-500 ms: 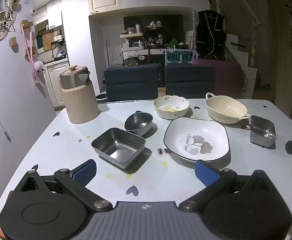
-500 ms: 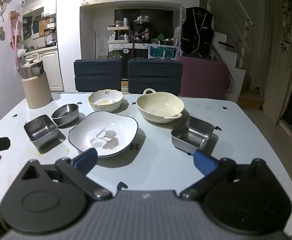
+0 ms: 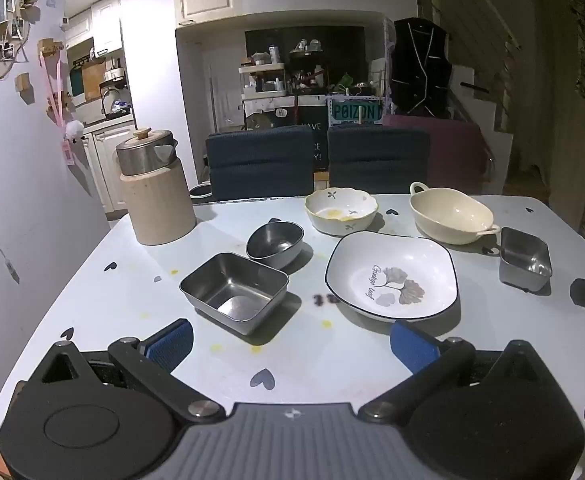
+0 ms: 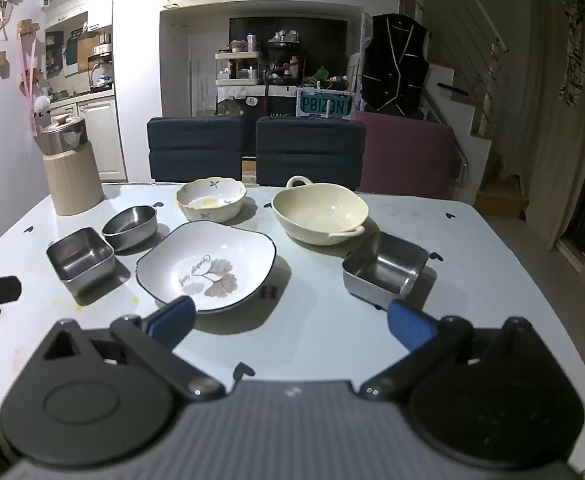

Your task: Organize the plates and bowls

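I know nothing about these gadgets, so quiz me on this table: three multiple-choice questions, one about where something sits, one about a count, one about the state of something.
1. Where is the tall lidded canister?
A. Far left corner of the table
B. Inside the white plate
C. On a chair

2. How many bare metal dishes are on the table?
A. One
B. Three
C. Five

3. What state is the left claw in?
A. Clamped on a bowl
C. Shut on nothing
B. Wide open, holding nothing

Answers:
1. A: it stands by the wall, behind the metal dishes.
2. B: a rectangular tray, a round bowl and a second tray at the right.
3. B: its blue pads stand far apart over bare tabletop.
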